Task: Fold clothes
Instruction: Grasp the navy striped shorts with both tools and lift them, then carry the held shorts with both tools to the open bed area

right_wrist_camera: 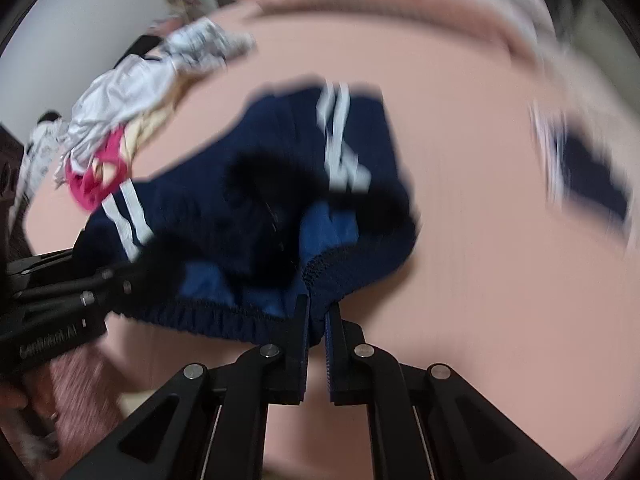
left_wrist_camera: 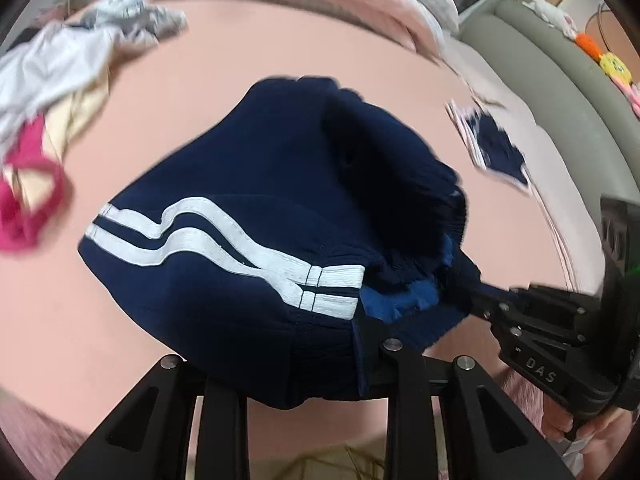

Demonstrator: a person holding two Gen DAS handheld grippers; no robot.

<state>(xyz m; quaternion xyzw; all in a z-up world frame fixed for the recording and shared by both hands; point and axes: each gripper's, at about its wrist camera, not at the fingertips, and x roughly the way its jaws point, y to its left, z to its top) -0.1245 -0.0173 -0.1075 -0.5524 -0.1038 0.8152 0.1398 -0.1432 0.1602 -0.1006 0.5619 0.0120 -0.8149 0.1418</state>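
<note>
With both tongs pinching the same waistband, everything here hangs on how the shorts (left_wrist_camera: 248, 240) stretch away from them. Seen along the right gripper (right_wrist_camera: 316, 320), the jaws are all but shut on the gathered elastic edge, a fold of navy cloth squeezed between them. The left gripper (left_wrist_camera: 304, 360) has its fingertips buried under the cloth in its own view, so the pinch cannot be seen there; the right-hand view shows it coming in from the side with its tips lost in the waistband (right_wrist_camera: 188, 312), and I judge it is holding too. Between the two grips the waistband runs roughly crosswise, with blue lining showing inside it, while the legs with their white stripes (left_wrist_camera: 224, 248) trail away from both tongs over the pink bed (left_wrist_camera: 240, 60). So the long axis points outward, away from the person, and neither hand looks clearly nearer the hems. Out past the shorts, to the left, lies a heap of unfolded clothes (left_wrist_camera: 52, 80); to the right, well apart, sits a small folded piece (left_wrist_camera: 496, 152). Both views are smeared.
</note>
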